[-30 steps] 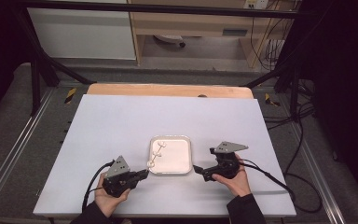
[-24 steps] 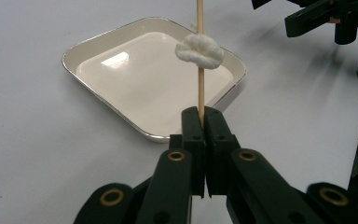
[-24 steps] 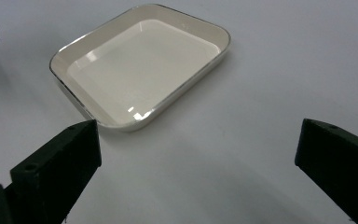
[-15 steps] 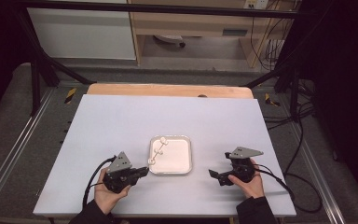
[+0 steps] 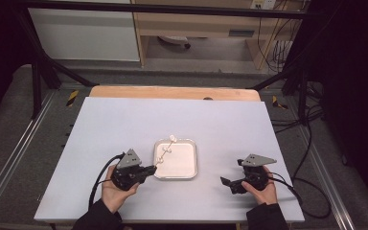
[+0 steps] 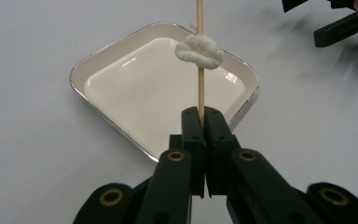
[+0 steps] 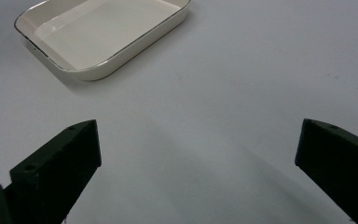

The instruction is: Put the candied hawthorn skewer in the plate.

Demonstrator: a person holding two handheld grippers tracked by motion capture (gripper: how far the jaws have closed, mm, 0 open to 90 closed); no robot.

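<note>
Right claw [image 5: 227, 183] has backed off right, jaws wide — left claw [image 6: 204, 116] pinches skewer [image 6: 200, 56] alone; marshmallow [image 6: 199, 50] may slide off over tray [image 6: 121, 42].

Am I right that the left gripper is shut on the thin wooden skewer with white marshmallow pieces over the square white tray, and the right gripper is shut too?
Not quite. The left gripper is shut on the thin wooden skewer over the square white tray, but the right gripper is open: the right gripper view shows its jaws spread wide over bare table, with nothing between them.
</note>
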